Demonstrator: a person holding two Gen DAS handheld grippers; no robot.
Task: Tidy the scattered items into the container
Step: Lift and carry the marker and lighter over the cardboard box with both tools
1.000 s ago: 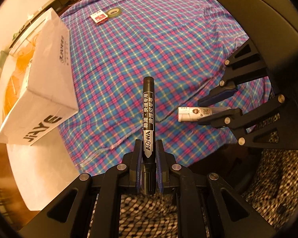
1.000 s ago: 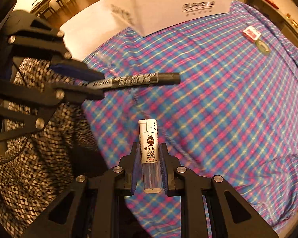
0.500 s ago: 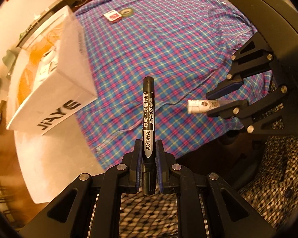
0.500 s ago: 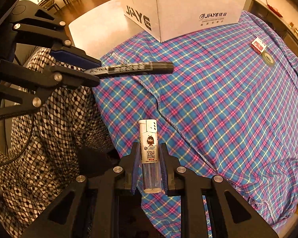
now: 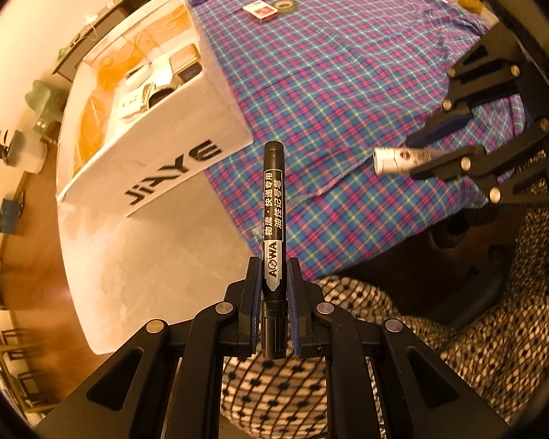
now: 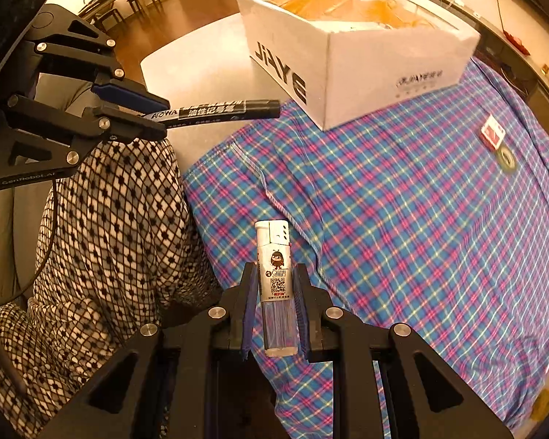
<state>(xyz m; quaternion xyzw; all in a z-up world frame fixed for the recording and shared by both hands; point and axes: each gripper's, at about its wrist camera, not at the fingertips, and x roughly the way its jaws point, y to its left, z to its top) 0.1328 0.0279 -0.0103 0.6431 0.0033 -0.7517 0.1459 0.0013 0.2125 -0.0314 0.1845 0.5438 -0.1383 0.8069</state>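
Cardboard box [image 5: 186, 146] lies ahead of my left gripper [image 5: 272, 292], nearer than my right gripper [image 6: 274, 292]; left clamps marker [image 5: 272, 212] lengthwise, right pinches lighter [image 6: 276, 278].

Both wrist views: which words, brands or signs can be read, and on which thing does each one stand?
"JiAYE": white box, on its side.
"AOWA": black marker, held in the left claw.
"GenRobot.AI": left claw's frame, in the right wrist view.
Too small to read: Chinese print on the marker, QR label on the lighter, small logo on the box, red pack.
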